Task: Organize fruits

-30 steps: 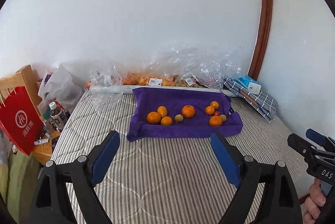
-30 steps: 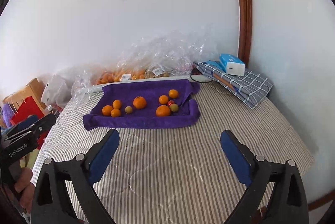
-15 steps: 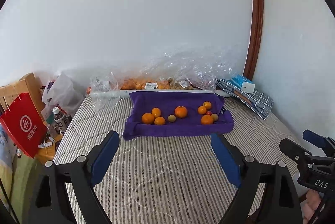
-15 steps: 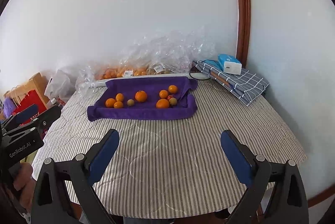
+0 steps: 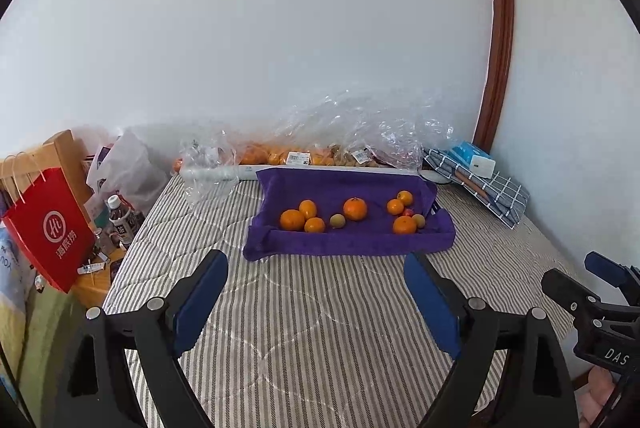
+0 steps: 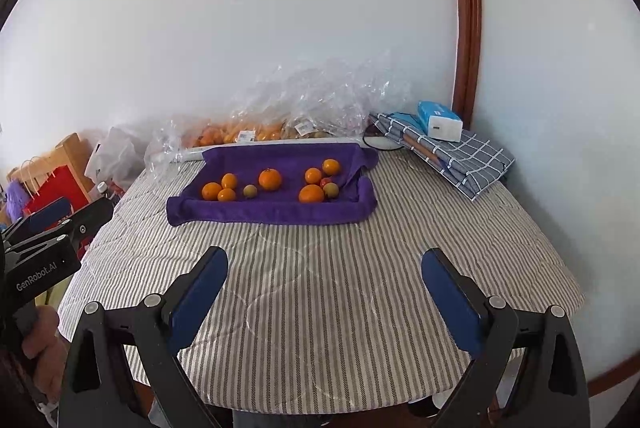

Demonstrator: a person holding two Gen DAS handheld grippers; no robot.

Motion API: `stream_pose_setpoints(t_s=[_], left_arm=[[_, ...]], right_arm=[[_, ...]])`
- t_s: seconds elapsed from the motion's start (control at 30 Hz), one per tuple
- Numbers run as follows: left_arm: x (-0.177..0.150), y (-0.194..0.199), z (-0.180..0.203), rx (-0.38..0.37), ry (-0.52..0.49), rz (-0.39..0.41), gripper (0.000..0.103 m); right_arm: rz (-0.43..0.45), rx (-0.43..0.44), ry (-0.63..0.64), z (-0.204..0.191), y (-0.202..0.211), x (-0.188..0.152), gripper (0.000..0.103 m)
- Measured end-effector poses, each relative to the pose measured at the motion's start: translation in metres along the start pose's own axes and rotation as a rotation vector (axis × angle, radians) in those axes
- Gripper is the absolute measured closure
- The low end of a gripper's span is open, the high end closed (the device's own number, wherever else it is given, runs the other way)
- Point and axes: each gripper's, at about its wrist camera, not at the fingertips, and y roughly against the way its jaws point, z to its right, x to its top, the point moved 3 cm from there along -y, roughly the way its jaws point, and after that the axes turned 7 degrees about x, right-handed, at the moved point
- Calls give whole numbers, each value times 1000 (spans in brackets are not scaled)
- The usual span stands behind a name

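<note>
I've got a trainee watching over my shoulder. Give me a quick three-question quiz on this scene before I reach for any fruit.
1. True or false: the left gripper already holds an orange.
2. What do the loose fruits rest on? A) a red bag B) a purple towel C) the checked cloth
3. What sits on top of the checked cloth at the table's far right corner?

Key
1. False. Its jaws stand wide open and empty over the striped table cover, short of the towel. The right gripper is open too.
2. B.
3. A blue and white tissue pack.
</note>
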Motion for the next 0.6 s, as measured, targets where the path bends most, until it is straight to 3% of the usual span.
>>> stream_pose_setpoints(t_s=[0.6], left_arm=[[1, 1, -4, 12, 1, 9, 14]], right_arm=[[-7, -4, 5, -4, -3, 1, 6]])
